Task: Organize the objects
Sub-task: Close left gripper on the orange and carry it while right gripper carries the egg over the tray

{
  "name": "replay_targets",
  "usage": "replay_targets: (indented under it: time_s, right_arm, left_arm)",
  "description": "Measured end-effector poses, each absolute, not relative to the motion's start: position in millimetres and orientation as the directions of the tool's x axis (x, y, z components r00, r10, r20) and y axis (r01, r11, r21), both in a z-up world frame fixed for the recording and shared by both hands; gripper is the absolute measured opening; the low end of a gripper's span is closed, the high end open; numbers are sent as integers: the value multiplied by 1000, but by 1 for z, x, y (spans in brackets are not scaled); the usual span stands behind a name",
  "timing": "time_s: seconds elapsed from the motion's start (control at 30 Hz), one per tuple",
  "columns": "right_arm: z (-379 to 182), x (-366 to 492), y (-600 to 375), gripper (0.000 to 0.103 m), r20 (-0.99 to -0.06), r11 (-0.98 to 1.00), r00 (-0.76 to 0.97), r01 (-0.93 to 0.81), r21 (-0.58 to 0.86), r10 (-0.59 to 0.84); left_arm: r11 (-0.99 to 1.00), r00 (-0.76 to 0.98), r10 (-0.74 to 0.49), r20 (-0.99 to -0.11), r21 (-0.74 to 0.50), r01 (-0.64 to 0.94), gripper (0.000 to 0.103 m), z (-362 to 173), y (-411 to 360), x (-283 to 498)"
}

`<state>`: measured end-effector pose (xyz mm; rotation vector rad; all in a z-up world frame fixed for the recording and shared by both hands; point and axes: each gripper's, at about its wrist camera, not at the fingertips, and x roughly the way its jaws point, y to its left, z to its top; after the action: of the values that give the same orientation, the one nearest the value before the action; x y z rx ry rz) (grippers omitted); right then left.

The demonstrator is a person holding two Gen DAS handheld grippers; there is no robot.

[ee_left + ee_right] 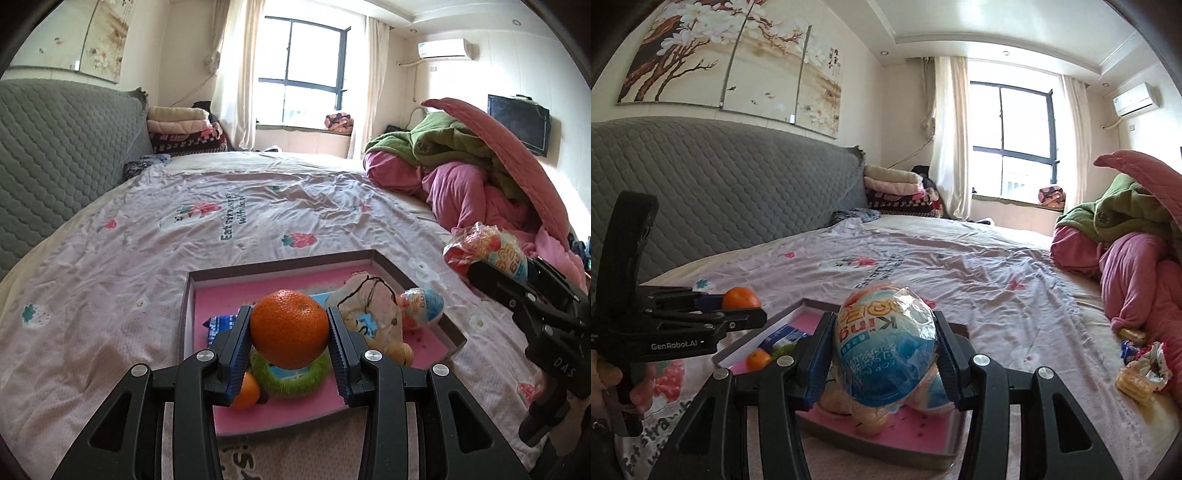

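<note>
The left hand-held gripper (290, 334) is clamped on an orange (289, 329), pads pressing its two sides at the widest girth, so the round fruit sits centred and is unlikely to roll out. The orange hangs above the tray (456, 334), clear of its contents; its peel is bright and dimpled, with a small stem scar on top. The right hand-held gripper (884, 350) grips a wrapped toy egg (886, 343) across its middle, also lifted over the tray; the crinkled film shows blue and orange print. Judged a two-handed pick out of the tray for sorting. Left inside: a second small orange (245, 391), a green fuzzy ring (291, 376), another wrapped egg (423, 306). The tray rests on the bed (110, 295).
</note>
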<state>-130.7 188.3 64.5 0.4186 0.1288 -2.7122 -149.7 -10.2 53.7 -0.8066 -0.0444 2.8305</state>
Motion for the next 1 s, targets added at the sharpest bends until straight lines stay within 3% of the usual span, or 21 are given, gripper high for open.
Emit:
replay_targets:
  time_s: [0.17,0.57,1.0]
  right_arm:
    - [59,-141,189,51,-324,-927,-882,372,-36,-342]
    - [14,-158,188,51,-487,-939,-819,345,2,-302]
    - [2,-162,194,51,-513,-947,-808,321,31,-291]
  left_arm:
    - [-979,-826,202,-526,-87,-184,40,47,-7,-161]
    - [-969,-765,245,-595,-123,-215,40,13,1,-179]
    - [-958,-732,283,-619,-146,-247,40,-6,7,-187]
